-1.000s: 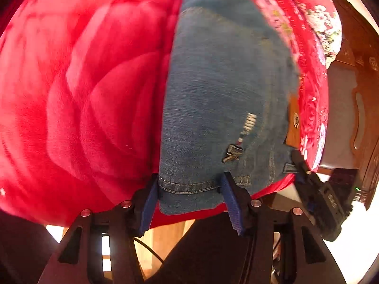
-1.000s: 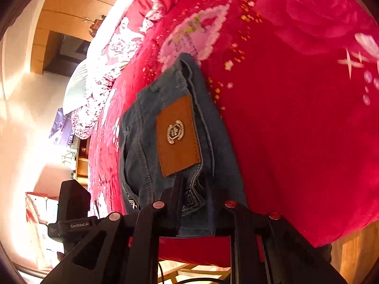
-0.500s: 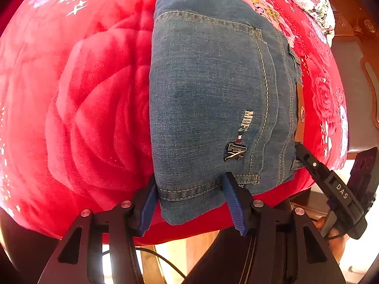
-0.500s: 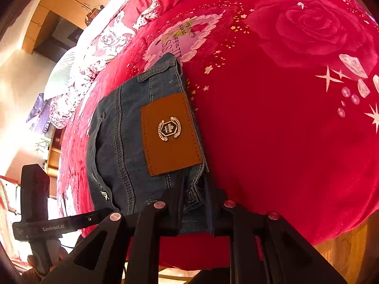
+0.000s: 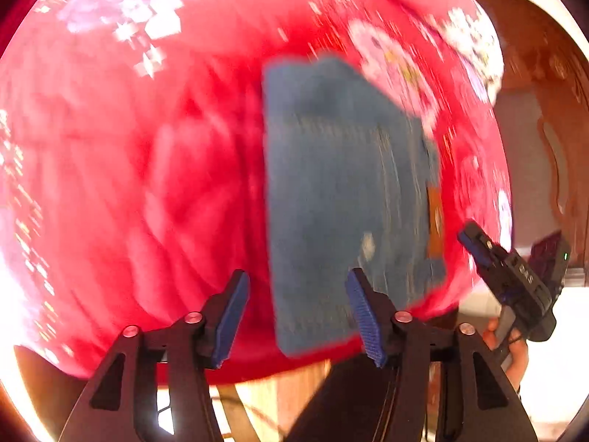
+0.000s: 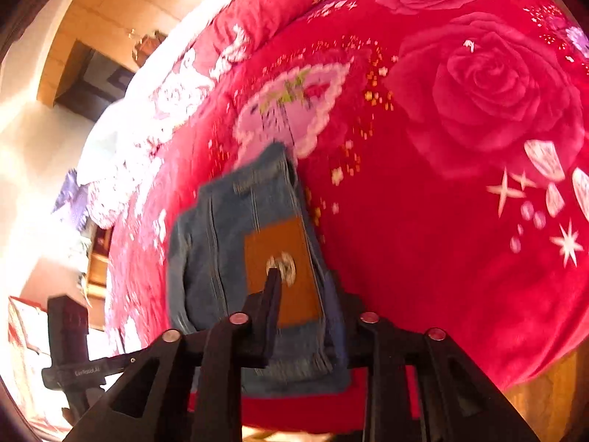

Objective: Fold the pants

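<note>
The folded blue jeans (image 5: 342,199) lie flat on the red blanket, blurred in the left wrist view. My left gripper (image 5: 299,309) hovers over their near edge. Its jaws are opening, and the blue pads (image 5: 362,313) stand clear of the cloth. In the right wrist view the jeans (image 6: 221,250) show their brown leather patch (image 6: 291,258). My right gripper (image 6: 305,283) is over the waistband edge. Its jaws are opening too; the denim shows between the fingers, but they no longer pinch it. The right gripper (image 5: 469,237) also appears at the right of the left wrist view.
The red rose-print blanket (image 6: 478,110) covers the bed. White and floral bedding (image 6: 176,84) lies at the far end. Carved wooden furniture (image 5: 552,110) stands beside the bed, and the wooden bed frame (image 6: 552,386) shows below the blanket. A hand (image 5: 510,346) holds the right gripper.
Both grippers have drawn up and back from the jeans and spread wider. The right one has let go of the waistband edge. The jeans stay folded on the blanket.
</note>
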Demonstrator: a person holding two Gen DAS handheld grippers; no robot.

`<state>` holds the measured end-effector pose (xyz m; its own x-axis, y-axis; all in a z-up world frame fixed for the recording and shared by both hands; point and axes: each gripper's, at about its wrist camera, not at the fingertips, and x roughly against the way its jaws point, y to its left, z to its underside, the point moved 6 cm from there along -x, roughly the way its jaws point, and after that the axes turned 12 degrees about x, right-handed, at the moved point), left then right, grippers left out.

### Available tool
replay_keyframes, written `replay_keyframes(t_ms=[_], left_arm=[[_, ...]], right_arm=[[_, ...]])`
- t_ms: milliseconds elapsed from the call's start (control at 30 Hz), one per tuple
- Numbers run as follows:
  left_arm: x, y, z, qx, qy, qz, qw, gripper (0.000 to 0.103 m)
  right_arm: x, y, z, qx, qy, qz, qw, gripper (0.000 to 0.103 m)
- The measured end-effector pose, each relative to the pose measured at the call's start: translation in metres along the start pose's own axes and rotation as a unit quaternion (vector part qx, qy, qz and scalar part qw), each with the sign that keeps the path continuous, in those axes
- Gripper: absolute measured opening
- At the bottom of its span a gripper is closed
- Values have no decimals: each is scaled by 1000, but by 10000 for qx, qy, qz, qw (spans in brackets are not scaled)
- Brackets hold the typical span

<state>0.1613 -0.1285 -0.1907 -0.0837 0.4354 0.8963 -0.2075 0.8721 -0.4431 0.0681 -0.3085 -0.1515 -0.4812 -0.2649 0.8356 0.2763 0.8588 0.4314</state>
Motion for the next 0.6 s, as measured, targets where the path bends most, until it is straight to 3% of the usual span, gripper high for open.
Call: replay_keyframes(t_ms=[167, 367, 400, 433, 467, 533, 600], left_arm=[[-9, -4, -47, 469, 20, 0, 9989, 61], [-46, -25, -76, 497, 115, -282, 9983, 63], [-53, -26, -79, 548, 162, -336, 9978, 58], [-55, -29, -80, 618, 167, -263, 9976, 49], [-52, -32, -81, 636, 64, -238, 9977, 49], [-48, -32, -89, 594, -399, -358, 9968, 49], [-56, -29, -95, 589, -609, -717, 9938, 48]], right_arm=[[-36, 3, -35, -151, 44, -172, 9997, 32], [-82, 6, -60, -149, 183, -24, 9997, 36], [-87, 9, -63, -46, 193, -2, 9998, 32], [-88, 12, -64, 146, 182, 86, 9997, 16], [-85, 19, -68, 438, 117, 184, 9988, 8], [-71, 36, -75, 808, -177, 4, 9966, 8], [-69, 38, -80, 931, -264, 163, 9952, 8]])
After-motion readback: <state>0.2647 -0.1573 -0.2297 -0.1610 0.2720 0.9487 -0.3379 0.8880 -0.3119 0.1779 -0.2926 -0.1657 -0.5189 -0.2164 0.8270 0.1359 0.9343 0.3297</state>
